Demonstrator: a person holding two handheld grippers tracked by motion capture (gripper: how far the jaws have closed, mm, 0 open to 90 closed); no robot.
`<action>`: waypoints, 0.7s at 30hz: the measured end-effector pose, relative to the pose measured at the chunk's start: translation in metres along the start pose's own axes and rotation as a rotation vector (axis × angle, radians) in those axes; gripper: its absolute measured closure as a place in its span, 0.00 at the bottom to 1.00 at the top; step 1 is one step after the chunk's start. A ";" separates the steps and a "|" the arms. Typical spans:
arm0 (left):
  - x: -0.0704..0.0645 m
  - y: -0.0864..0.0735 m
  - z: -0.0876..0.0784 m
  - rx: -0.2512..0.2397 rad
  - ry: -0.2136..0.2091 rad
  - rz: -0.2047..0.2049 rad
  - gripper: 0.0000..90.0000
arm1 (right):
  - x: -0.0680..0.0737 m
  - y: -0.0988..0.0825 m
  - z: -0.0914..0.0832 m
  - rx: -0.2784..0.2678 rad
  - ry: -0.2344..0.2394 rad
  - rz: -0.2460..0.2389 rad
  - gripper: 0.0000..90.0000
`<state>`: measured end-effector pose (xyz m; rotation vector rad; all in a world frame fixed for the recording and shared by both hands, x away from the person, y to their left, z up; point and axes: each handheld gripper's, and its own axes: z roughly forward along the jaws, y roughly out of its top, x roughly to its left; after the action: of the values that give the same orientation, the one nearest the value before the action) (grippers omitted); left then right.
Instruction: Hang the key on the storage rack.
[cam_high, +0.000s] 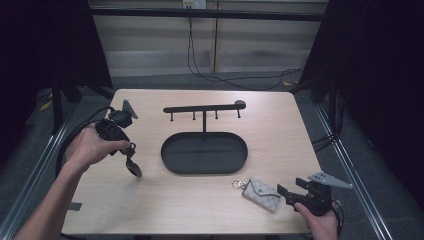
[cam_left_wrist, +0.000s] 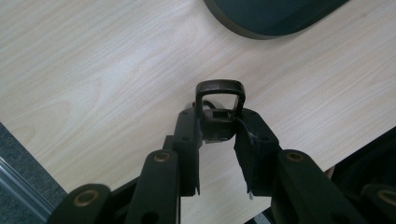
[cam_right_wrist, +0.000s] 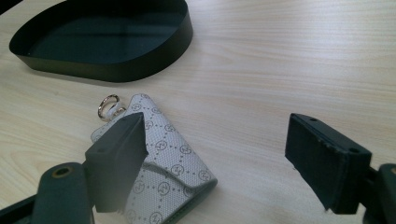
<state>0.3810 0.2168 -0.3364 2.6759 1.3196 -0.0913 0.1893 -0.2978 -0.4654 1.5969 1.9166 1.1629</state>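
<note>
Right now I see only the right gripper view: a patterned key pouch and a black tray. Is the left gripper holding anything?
Observer: Yes. The left gripper is shut on a small black fob with a D-shaped loop.
Operator: Does it lie on the table?
Observer: It seems not. In the high view it hangs from the jaws over the table, left of the tray.
Operator: Does something stand at the tray?
Observer: A post at its far rim carries a hook bar with four pegs, all free.
</note>
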 end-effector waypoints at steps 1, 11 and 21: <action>-0.001 0.001 -0.003 -0.004 0.002 0.000 0.79 | 0.000 0.000 0.000 -0.001 0.000 0.000 0.23; -0.010 0.008 -0.019 -0.035 0.001 0.004 0.79 | 0.000 0.000 0.000 0.004 -0.001 0.003 0.23; -0.025 0.019 -0.034 -0.066 0.004 0.019 0.79 | 0.000 0.000 0.000 0.002 -0.002 0.003 0.23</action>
<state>0.3806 0.1918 -0.2977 2.6347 1.2746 -0.0401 0.1894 -0.2981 -0.4654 1.6024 1.9150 1.1605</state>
